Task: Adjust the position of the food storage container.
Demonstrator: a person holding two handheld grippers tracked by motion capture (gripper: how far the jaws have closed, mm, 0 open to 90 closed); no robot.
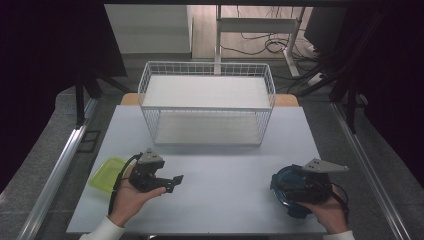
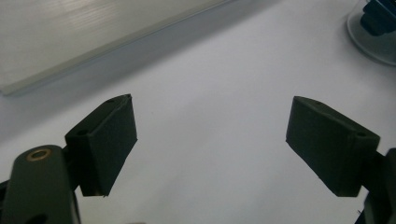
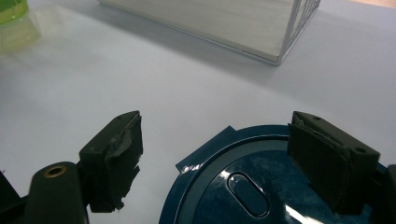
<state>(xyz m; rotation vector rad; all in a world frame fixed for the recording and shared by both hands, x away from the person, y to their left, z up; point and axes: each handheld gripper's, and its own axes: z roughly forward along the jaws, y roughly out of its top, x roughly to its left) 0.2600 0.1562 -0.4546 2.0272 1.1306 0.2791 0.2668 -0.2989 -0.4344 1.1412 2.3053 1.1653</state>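
Observation:
A hand holds my left gripper (image 1: 171, 183) low over the white table (image 1: 225, 170), left of centre, jaws pointing right. In the left gripper view its jaws (image 2: 210, 121) stand wide open over bare table. At the front right, my right gripper (image 1: 301, 184) hovers over a dark blue round container (image 1: 285, 192). Seen from the right gripper view, that gripper (image 3: 215, 135) is open too. The blue lid (image 3: 243, 186) lies beneath it, the right jaw above the lid and the left jaw over the table beside it. Neither pad presses on the lid.
A white wire basket shelf (image 1: 207, 102) with two levels stands at the back centre of the table. A green box (image 1: 106, 173) lies at the left edge, also seen as the green box (image 3: 13, 18) from the right gripper. The blue container's rim (image 2: 373, 37) appears far off.

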